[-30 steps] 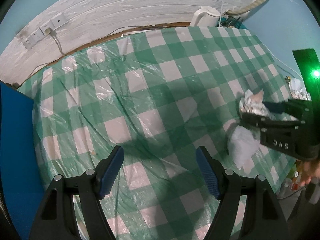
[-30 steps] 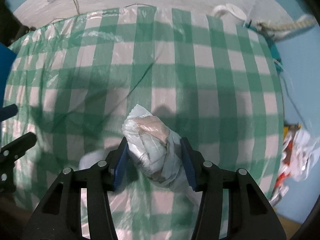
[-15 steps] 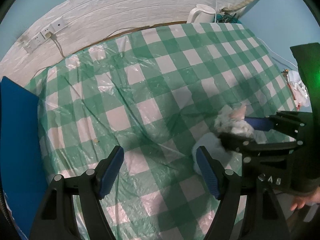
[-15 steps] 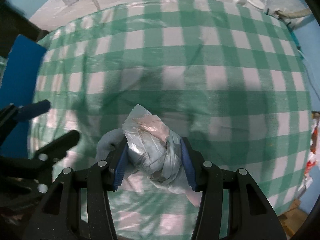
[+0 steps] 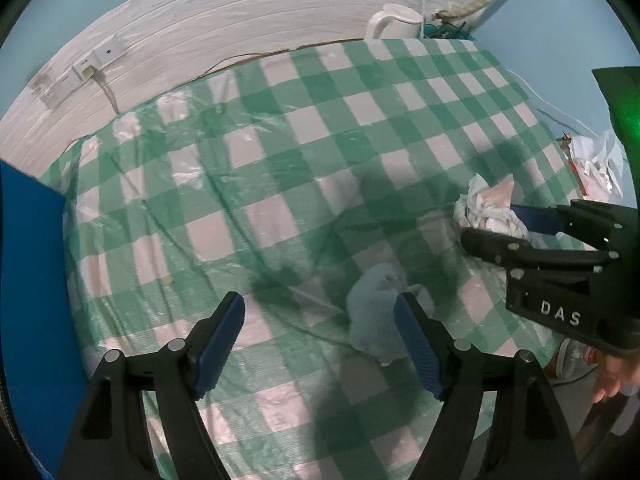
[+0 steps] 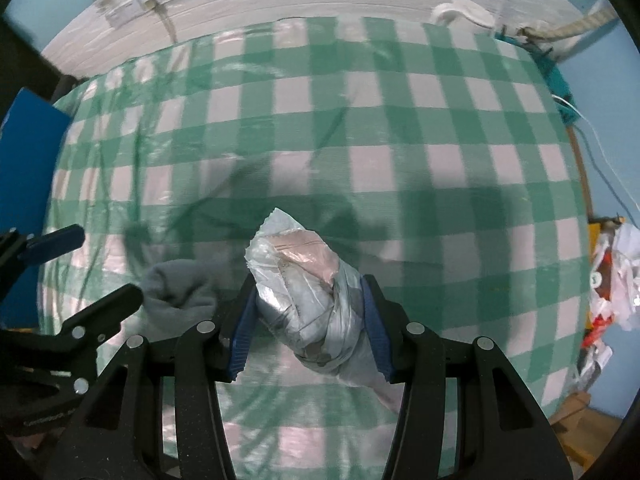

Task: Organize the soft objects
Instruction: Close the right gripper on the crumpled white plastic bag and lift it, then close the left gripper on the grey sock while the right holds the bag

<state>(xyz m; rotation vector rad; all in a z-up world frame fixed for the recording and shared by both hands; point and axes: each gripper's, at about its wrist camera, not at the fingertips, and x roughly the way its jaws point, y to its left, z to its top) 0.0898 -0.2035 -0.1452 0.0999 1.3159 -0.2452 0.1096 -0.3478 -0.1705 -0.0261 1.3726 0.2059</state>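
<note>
- Right gripper (image 6: 310, 330): fingers clamped on the crumpled plastic-wrapped bundle (image 6: 304, 292), held above the counter (image 6: 360, 128) just right of the grey cloth (image 6: 180, 288). The wrap looks slick and the bundle bulges forward of the pads; judged risk is that it squeezes out or slides free if the grip eases or the gripper tilts.
- Left gripper (image 5: 320, 344): fingers apart, holding nothing. Its right finger overlaps the grey cloth (image 5: 376, 308) in the left wrist view; contact cannot be told. Closing from here would likely catch only an edge of the cloth, which would then slump or drop.
- The two grippers sit close on either side of the grey cloth. Any inward move by one risks striking the other, or knocking the bundle.
- Checked plastic cover (image 5: 280, 168), beyond the cloth: loose and wrinkled. Fingers pressed low could pinch it and drag it.
- White kettle (image 5: 394, 22), at the far edge well beyond the cloth: at risk only if the cover is pulled.
</note>
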